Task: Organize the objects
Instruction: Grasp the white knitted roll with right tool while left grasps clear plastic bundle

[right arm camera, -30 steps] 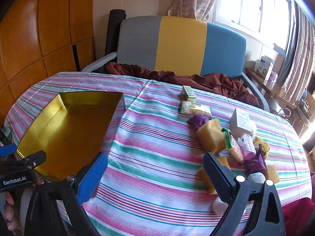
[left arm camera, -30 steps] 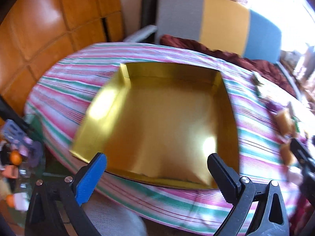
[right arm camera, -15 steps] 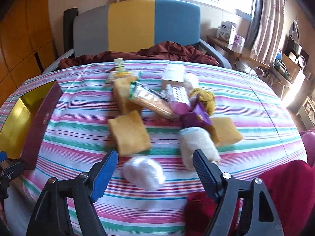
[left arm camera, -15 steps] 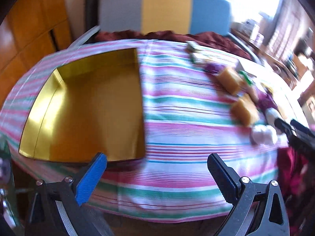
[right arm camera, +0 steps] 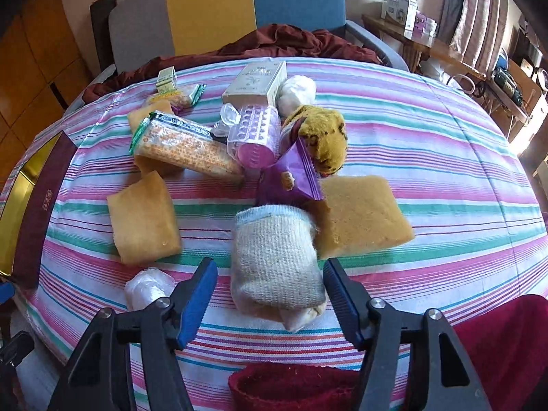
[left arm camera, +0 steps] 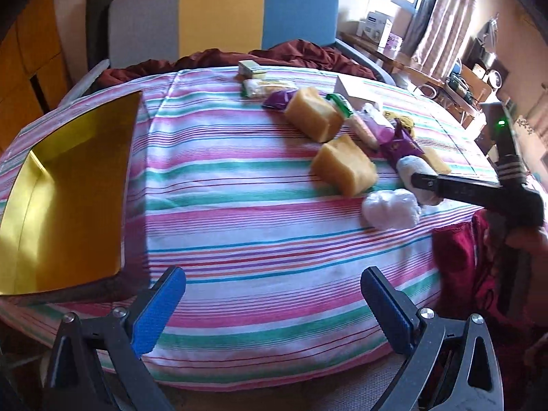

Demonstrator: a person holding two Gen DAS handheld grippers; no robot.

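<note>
Both views have swung right since a second ago: the gold box [left arm camera: 68, 198], then dead centre for the left gripper [left arm camera: 274, 304], now sits at 9 o'clock, and the right gripper [right arm camera: 270, 294] has come from bare cloth to the clutter pile.

Right gripper: jaws about half spread and closing, straddling the near end of the rolled sock [right arm camera: 277, 257]. Right pad looks at or just off the sock's edge, left pad shows a gap; contact hard to call from this angle, reads as not yet clamped.

Sock lies flat on the striped tablecloth [right arm camera: 428, 130], long axis roughly 12–6, blue-trimmed cuff end toward 12. Yellow sponge [right arm camera: 363, 215] touches it at 2 o'clock, second sponge [right arm camera: 144, 219] at 10, white plastic wad [right arm camera: 147, 289] at 8, purple packet [right arm camera: 291, 178] at 12.

Left gripper: released, jaws wide, nothing between them, over the cloth's near edge. In its view the right gripper's arm comes in from 3 o'clock onto the sock.
</note>
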